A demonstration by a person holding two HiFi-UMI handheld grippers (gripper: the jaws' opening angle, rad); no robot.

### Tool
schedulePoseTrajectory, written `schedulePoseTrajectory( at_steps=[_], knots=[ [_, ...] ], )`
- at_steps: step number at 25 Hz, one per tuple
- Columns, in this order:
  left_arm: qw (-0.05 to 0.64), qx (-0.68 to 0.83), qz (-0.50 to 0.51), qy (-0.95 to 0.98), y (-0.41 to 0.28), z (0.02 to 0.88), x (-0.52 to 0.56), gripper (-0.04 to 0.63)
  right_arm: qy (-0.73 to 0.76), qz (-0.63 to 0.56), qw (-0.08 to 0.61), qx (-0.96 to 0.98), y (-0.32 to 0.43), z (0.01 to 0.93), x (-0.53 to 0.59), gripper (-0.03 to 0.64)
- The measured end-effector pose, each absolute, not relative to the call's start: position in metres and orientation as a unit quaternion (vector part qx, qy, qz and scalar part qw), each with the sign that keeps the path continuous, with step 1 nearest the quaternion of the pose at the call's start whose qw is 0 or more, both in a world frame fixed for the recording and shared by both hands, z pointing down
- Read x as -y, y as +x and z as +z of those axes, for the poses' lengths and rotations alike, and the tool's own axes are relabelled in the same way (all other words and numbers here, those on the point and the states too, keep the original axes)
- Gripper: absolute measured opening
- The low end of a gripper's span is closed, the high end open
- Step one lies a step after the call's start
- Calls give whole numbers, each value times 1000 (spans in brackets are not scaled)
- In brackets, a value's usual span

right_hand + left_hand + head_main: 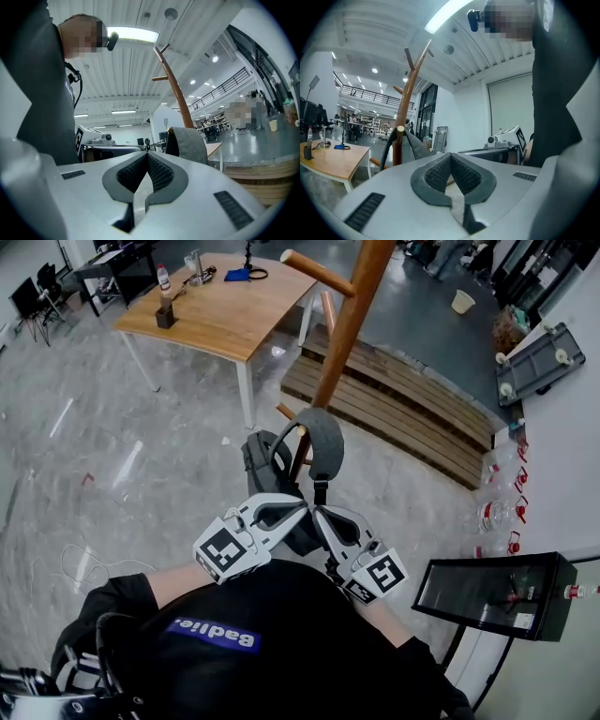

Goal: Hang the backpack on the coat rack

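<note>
The dark backpack [261, 458] hangs low on the brown wooden coat rack [345, 326], its grey padded strap [324, 441] looped over a short lower peg. A thin black strap drops from it towards my grippers. My left gripper [302, 513] and right gripper [320, 514] meet tip to tip just in front of the bag, close to my chest. Both are shut with nothing between the pads. In the left gripper view the left gripper [451, 157] faces the rack [405, 108] and strap [414, 144]. In the right gripper view the right gripper [147, 157] has the grey strap [188, 145] just beyond it.
A wooden table [220, 315] with a bottle and small items stands behind the rack at upper left. A slatted wooden platform [403, 413] lies to the right of the rack's base. A black glass-topped box [492, 594] and red-capped bottles [497, 517] sit at right.
</note>
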State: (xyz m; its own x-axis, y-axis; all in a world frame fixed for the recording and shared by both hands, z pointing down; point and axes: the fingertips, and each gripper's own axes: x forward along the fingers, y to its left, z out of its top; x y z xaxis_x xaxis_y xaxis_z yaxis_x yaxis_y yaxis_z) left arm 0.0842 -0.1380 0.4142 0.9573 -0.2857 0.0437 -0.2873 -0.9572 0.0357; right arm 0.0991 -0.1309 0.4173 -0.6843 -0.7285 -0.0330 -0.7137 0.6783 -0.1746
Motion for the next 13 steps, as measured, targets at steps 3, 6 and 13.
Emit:
schedulePoseTrajectory(
  at_steps=[3,6,13],
  knots=[
    [20,146,21,989,84,415,139,9,-395,-73,48,-915,99,417,131,6],
    [20,147,23,989,85,416,139,9,-398,-73,46,-913,101,418,132,6],
    [23,153,23,988,82,417,140,9,-403,-78,44,-911,101,421,130,6]
  ],
)
